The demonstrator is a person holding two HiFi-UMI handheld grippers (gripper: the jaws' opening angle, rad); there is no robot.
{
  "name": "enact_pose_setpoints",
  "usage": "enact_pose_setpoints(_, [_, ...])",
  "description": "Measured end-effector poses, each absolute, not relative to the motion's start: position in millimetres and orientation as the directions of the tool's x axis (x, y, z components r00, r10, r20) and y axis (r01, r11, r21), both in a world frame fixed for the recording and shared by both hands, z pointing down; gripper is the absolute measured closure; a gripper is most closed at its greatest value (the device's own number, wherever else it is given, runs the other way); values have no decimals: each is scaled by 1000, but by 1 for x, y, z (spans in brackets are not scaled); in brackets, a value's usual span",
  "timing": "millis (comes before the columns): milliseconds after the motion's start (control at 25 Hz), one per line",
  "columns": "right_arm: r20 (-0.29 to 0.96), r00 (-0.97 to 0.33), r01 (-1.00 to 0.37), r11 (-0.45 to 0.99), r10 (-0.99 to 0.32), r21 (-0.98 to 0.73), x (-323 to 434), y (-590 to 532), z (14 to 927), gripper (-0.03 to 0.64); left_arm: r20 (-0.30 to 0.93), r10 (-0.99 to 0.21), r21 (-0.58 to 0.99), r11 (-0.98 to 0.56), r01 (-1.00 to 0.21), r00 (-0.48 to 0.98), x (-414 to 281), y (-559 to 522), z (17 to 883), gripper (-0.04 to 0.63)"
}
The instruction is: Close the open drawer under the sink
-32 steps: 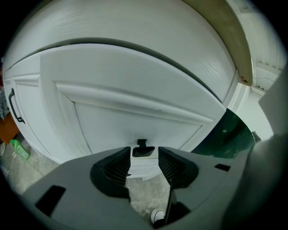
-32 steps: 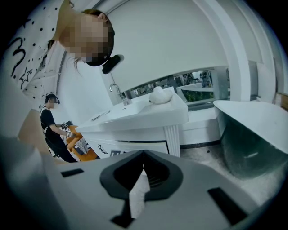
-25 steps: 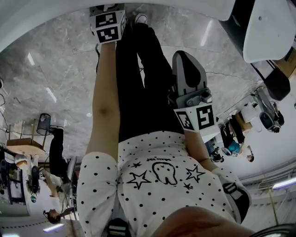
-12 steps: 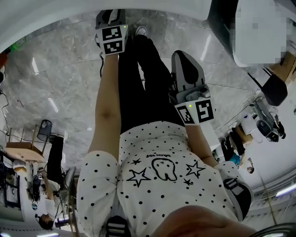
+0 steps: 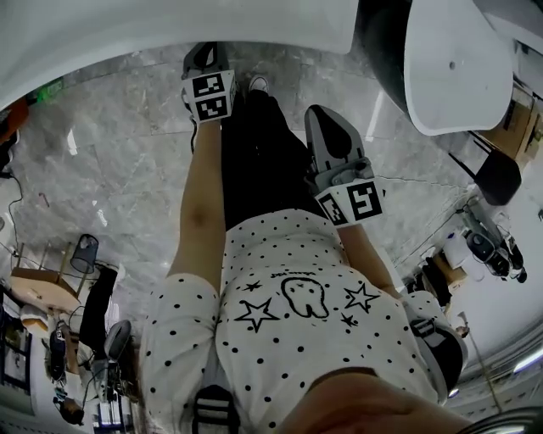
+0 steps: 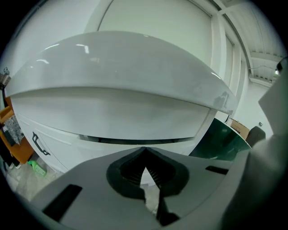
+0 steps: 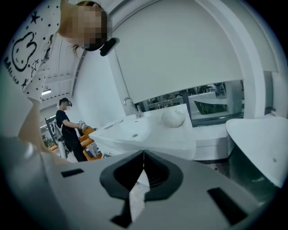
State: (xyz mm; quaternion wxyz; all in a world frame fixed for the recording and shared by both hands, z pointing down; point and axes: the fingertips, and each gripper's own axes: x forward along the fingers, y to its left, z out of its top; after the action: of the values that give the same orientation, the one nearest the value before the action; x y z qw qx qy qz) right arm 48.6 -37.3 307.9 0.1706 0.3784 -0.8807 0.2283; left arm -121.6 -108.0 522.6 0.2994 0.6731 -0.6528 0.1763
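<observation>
In the left gripper view a white basin (image 6: 121,63) bulges over a white drawer front (image 6: 112,152), with only a thin dark seam (image 6: 135,139) between them. My left gripper (image 6: 144,151) points at that front from a short way off. Its jaws have just been closing and now meet, with nothing between them. In the head view the left gripper (image 5: 202,56) is held out below the basin's rim (image 5: 170,25), and the right gripper (image 5: 327,119) hangs beside my leg. The right gripper (image 7: 144,154) is shut and empty, facing away from the drawer.
Grey marble floor (image 5: 102,169) lies below. A second white sink with a tap (image 7: 135,131) and a person in black (image 7: 67,128) show in the right gripper view. A cabinet handle (image 6: 39,144) and a green bottle (image 6: 36,167) sit at the left.
Both grippers have come up toward the head camera. The white basin rim now fills more of the top of the head view.
</observation>
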Motion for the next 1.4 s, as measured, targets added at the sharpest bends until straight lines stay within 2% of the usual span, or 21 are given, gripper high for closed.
enact_pose_setpoints(480, [444, -701, -684, 703, -559, -195, 44, -37, 269, 603, 599, -800, 169, 92, -981, 28, -122, -93, 453, 591])
enact_pose_setpoints(1000, [426, -721, -647, 750, -547, -133, 41, -39, 263, 603, 521, -853, 170, 64, -983, 34, -114, -93, 394, 592])
enact_pose_setpoints(1400, [378, -742, -623, 778, -554, -82, 45, -36, 225, 603, 431, -901, 176, 45, -983, 36, -103, -85, 308, 592])
